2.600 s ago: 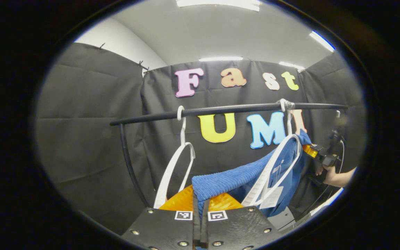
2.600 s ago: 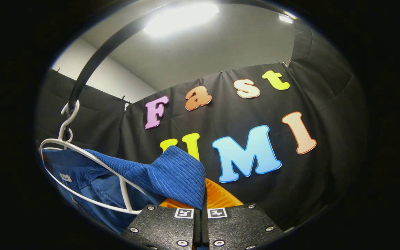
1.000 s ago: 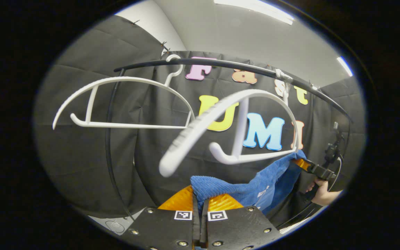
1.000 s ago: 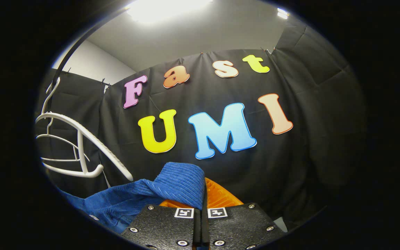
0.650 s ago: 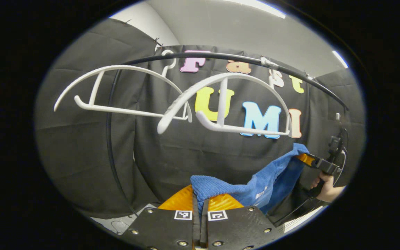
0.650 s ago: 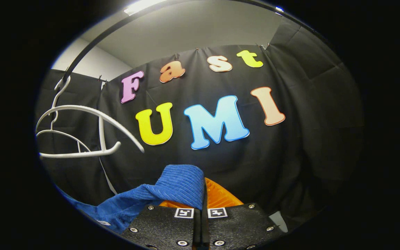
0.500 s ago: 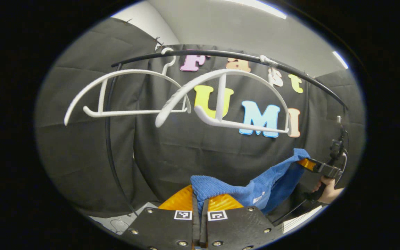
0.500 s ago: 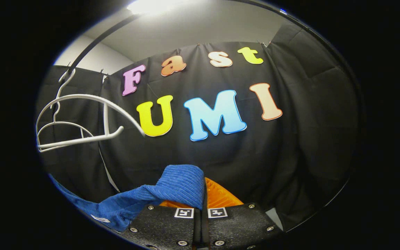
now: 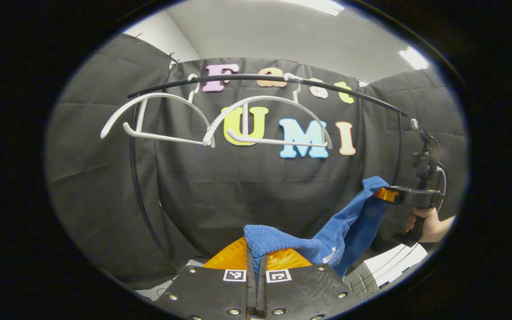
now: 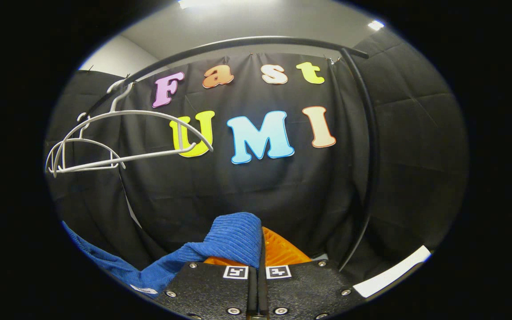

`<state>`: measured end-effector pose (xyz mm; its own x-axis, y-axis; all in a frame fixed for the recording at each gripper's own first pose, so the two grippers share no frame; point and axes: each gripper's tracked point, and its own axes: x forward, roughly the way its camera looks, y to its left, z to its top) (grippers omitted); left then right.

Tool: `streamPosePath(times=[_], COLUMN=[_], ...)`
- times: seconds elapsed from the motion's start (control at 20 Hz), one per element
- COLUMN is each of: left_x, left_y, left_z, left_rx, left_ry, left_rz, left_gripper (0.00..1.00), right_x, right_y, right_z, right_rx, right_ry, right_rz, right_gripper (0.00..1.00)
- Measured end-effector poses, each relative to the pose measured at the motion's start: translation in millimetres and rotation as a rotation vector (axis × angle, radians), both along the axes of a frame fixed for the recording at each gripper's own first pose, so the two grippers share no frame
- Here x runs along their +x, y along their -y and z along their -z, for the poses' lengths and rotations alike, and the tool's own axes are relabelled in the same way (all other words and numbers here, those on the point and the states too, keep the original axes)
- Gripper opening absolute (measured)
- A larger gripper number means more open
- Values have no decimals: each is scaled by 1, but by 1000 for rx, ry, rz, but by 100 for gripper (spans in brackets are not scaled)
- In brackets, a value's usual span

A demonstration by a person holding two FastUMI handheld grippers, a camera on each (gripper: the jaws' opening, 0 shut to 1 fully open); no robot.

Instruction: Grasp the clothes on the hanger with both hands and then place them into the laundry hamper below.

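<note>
Presently, the left gripper (image 9: 256, 262) has its fingers (image 9: 231, 255) clenched on one end of a blue corduroy garment (image 9: 327, 235), the ribbed cloth bunched up between the two tips in the left gripper view. From there the garment runs across and upward to the right gripper (image 9: 382, 194), which is seen farther off in that view, its fingers gripping the garment's other end. A hand (image 9: 429, 222) holds that gripper by its handle. A pale tag (image 9: 327, 259) shows on the cloth in its slack middle section.

In the right gripper view, the right gripper (image 10: 259, 255) has its fingers (image 10: 282, 253) closed on the blue corduroy garment (image 10: 229, 242), which folds over the left finger and trails down to the lower left.

The garment hangs in the air between the two grippers, apart from and below the two white hangers (image 9: 220, 122). Both hangers are bare and hook over the black rail (image 9: 256, 80), side by side, their ends overlapping in the left gripper view. In the right gripper view the white hangers (image 10: 118, 142) sit at the left, well apart from the cloth, under the curved black rail (image 10: 247, 43), whose upright post (image 10: 369, 155) descends at the right.
</note>
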<state>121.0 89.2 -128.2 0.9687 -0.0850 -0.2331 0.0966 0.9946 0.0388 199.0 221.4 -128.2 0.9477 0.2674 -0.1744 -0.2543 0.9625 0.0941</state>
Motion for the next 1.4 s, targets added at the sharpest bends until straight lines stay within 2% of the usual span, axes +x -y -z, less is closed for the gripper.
streamPosePath(times=[0.35,0.6,0.8,0.95,1.1,1.4], left_x=[-38,-75,-90,-92,-84,-85], left_y=[-20,-12,13,32,43,53], left_z=[7,-22,-41,-46,-30,32], left_rx=[-77,-36,-1,-22,-18,10], left_ry=[-54,-39,-22,-30,-70,-155], left_rz=[-4,44,70,67,61,79], left_gripper=[1,1,1,1,1,1], right_x=[-106,-163,-179,-186,-188,-186], right_y=[1,1,6,11,14,21], right_z=[-15,-19,-24,-17,5,64], right_rx=[-54,-59,-10,24,42,38], right_ry=[6,-29,-64,-102,-156,-301], right_rz=[0,-40,-67,-87,-99,-92], right_gripper=[0,0,1,0,0,0])
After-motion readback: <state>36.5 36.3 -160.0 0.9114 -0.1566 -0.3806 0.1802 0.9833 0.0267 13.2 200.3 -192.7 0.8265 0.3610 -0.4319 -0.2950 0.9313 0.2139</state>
